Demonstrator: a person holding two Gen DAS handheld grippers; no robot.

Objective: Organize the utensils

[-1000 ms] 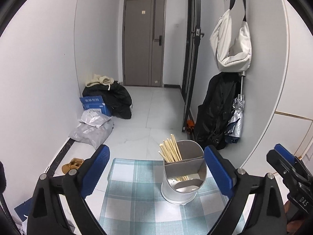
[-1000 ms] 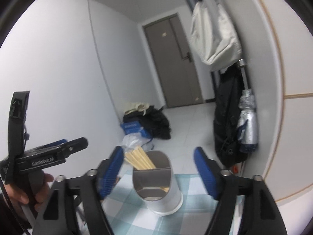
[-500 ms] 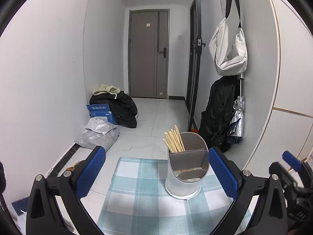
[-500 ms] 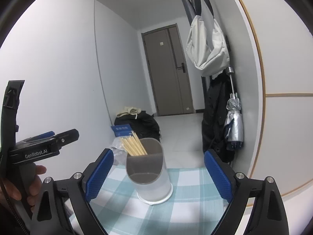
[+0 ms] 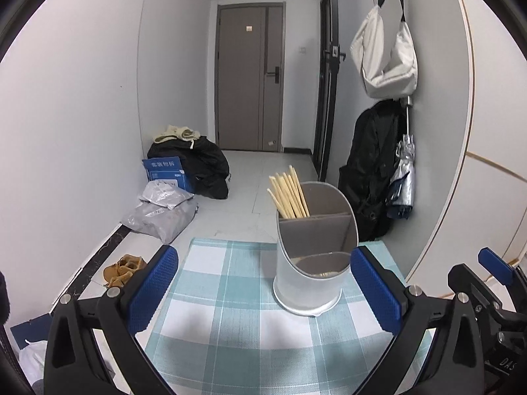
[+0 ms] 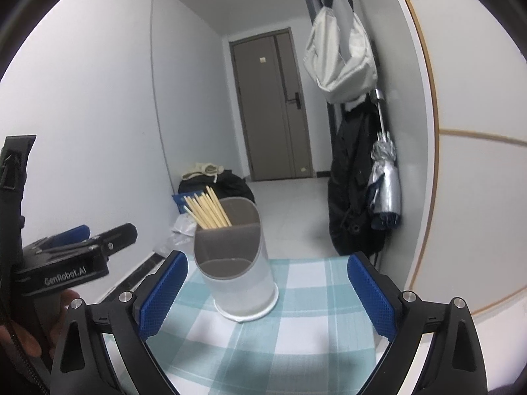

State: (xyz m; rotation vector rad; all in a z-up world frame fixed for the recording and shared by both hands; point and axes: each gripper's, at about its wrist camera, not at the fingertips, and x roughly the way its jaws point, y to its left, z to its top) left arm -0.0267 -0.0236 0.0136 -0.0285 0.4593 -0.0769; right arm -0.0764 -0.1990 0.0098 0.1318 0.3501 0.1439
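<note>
The holder [image 5: 313, 250] stands upright on the checked cloth [image 5: 230, 296] of the tabletop, a divider splitting it into a back and a front compartment. A bunch of chopsticks [image 5: 290, 194] leans in the back compartment, tips up and to the left; the front one shows only a pale sliver low down that I cannot make out. No loose utensils lie on the cloth in either view.

The left tool [image 5: 263, 293] and the right tool [image 6: 266, 299] both hover spread wide and empty, short of the holder, one to each side.

This fits either chopsticks all sorted and the tools drawn clear, or more utensils out of view yet to come. My judgement for any work near the holder: it looks light and tall, so come in level and low, avoid knocking the leaning sticks, and steady the wall with one tool while the other works
</note>
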